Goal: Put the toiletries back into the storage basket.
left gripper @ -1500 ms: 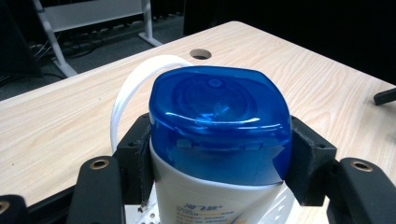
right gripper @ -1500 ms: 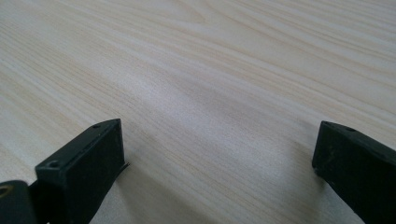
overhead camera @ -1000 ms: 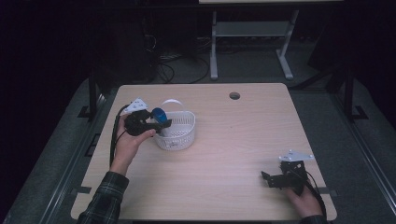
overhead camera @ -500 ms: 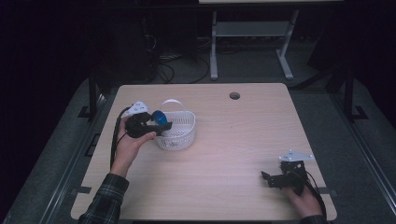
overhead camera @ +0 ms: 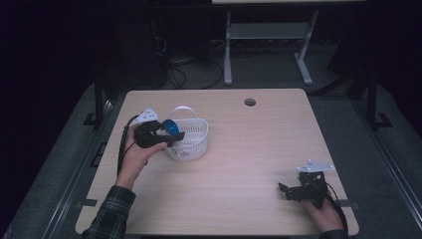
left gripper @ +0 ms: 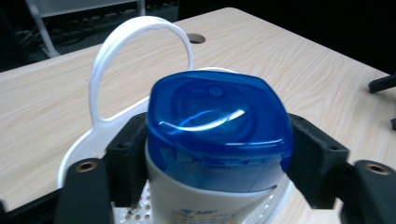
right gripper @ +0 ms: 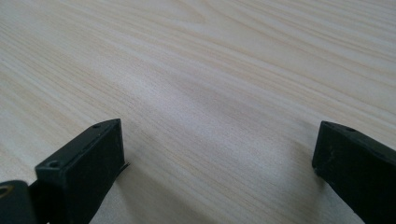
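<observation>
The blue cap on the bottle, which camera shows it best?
The left gripper view: the blue cap sits close up between the jaws of the left gripper, over the white basket. In the high view it is a small blue spot.

Pale wooden table [overhead camera: 239,149] with a round hole [overhead camera: 250,102]; white perforated basket [overhead camera: 191,142] stands on it, left.
</observation>
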